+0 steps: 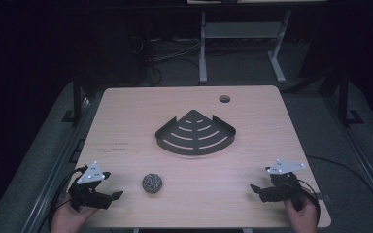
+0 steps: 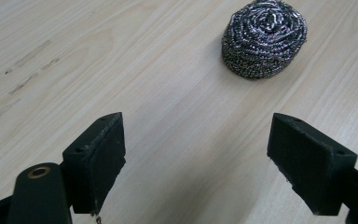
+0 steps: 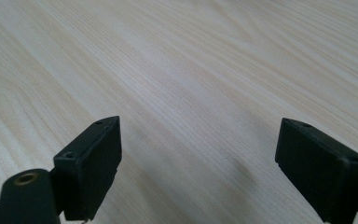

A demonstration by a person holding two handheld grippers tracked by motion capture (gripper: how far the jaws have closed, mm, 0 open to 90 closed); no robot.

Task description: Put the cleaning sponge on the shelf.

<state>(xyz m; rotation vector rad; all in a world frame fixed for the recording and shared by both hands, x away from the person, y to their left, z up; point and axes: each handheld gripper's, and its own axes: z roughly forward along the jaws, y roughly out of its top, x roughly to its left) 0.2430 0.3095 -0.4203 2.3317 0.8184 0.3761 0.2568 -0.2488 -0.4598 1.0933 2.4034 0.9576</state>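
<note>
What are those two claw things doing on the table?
A person holds a gripper in each hand at the near edge of the table. The left gripper is open and points at a steel scrubber lying just ahead, not touching it. The right gripper is open over bare wood. A dark corner tray sits mid-table.

A coiled scouring ball (image 2: 264, 38) of shiny steel wire, rough and glinting, sits near the front edge of a pale wood-grain tabletop (image 1: 126, 116) with a smooth, matt finish. The corner rack (image 1: 195, 133) at mid-table looks like dark matt-coated metal. The left gripper (image 2: 196, 161) has matt black pads (image 2: 98, 158), faintly grainy.
</note>
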